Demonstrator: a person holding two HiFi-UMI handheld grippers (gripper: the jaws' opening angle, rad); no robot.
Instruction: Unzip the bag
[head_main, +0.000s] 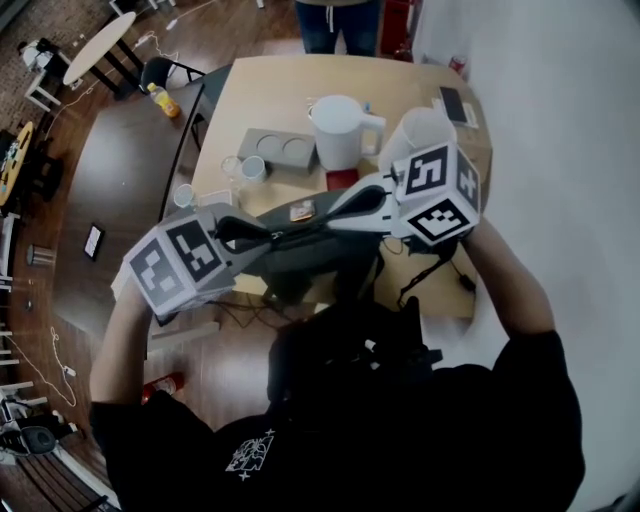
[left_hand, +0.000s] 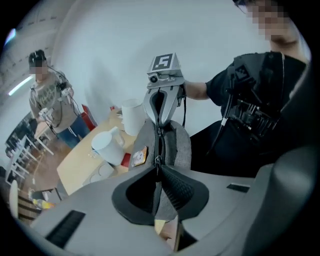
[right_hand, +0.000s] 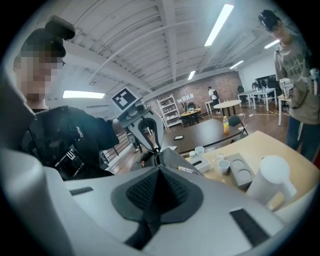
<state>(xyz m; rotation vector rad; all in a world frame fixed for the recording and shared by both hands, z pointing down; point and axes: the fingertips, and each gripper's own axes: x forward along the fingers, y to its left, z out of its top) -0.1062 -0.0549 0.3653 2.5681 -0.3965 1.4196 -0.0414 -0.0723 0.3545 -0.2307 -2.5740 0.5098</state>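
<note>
A grey fabric bag (head_main: 320, 255) hangs in the air over the table's near edge, stretched between my two grippers. An orange label (head_main: 302, 211) shows on its side. My left gripper (head_main: 262, 235) comes in from the lower left; in the left gripper view its pads (left_hand: 172, 187) press on the bag's near end (left_hand: 175, 145), right at the zip line (left_hand: 159, 147). My right gripper (head_main: 325, 212) reaches in from the right and is shut on the opposite end of the bag (right_hand: 175, 157). From end to end the zip looks closed. Each gripper view shows the other gripper, the right (left_hand: 160, 127) and the left (right_hand: 155, 148).
On the wooden table (head_main: 250, 95) stand a white pitcher (head_main: 338, 130), a second white jug (head_main: 420, 135), a grey two-hole tray (head_main: 278, 150), small cups (head_main: 252, 168) and a phone (head_main: 455, 103). A person (head_main: 340, 20) stands at the far side. A dark table (head_main: 120, 170) lies left.
</note>
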